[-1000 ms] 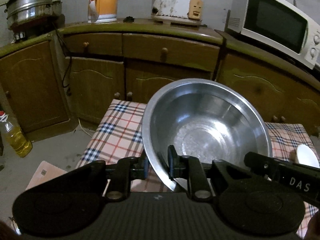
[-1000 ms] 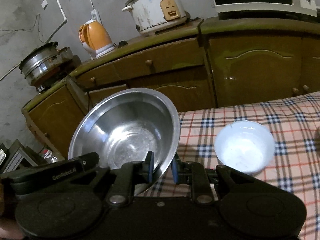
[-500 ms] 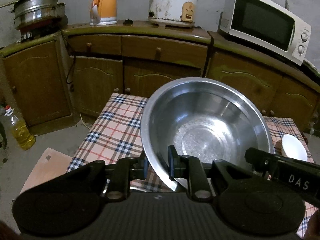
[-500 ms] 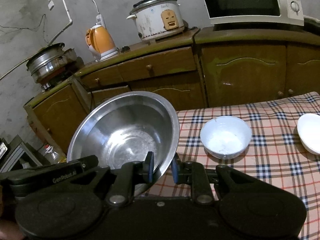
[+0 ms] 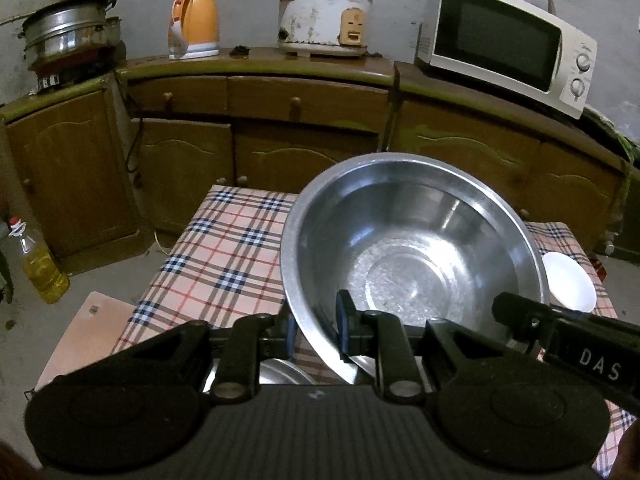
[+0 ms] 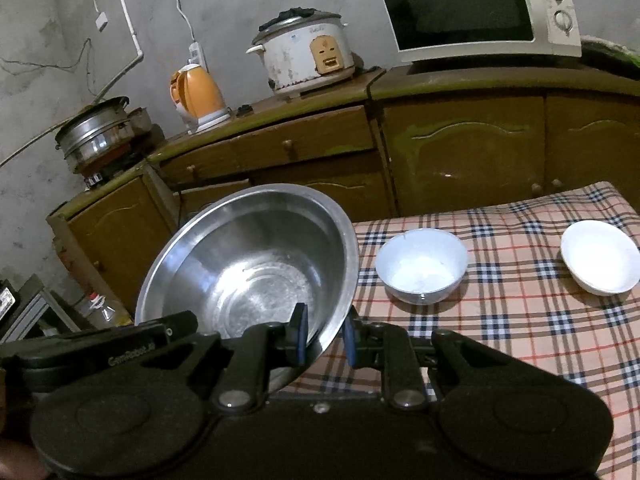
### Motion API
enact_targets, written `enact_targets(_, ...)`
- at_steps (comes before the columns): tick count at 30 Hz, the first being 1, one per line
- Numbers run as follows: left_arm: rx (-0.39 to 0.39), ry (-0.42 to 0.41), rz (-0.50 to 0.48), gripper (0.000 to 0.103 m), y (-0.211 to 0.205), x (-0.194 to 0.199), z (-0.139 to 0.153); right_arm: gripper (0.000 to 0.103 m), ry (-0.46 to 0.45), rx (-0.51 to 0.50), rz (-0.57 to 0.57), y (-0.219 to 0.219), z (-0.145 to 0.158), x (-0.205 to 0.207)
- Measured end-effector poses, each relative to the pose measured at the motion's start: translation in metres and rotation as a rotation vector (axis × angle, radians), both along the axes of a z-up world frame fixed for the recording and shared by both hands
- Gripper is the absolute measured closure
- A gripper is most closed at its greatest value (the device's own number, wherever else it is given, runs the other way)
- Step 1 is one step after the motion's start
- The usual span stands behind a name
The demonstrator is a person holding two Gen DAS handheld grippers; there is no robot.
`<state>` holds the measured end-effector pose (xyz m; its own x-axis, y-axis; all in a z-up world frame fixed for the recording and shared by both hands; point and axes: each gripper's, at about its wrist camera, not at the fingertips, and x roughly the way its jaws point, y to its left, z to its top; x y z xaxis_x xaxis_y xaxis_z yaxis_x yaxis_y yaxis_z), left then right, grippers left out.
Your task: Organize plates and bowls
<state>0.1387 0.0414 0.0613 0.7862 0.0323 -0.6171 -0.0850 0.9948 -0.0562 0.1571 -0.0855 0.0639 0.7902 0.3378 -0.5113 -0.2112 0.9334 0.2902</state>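
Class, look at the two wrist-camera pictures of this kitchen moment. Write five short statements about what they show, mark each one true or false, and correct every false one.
1. Both hand-held grippers clamp the rim of the steel basin. True: the left hand-held gripper and the right hand-held gripper each pinch its rim.
2. The steel basin holds a white bowl. False: it is empty.
3. Two white bowls sit on the checked tablecloth. True: a deeper white bowl and a shallower white bowl, apart from each other.
4. The orange kettle stands on the tablecloth. False: it is on the cabinet counter.
5. The microwave door is open. False: it is shut.
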Motion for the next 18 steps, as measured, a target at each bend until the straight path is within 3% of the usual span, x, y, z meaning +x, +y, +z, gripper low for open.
enact_targets(18,0.017,-0.011,-0.015,0.082,-0.018,-0.018,-0.001,0.079,-0.012,-0.007,-0.018,-0.02,0.0,-0.022)
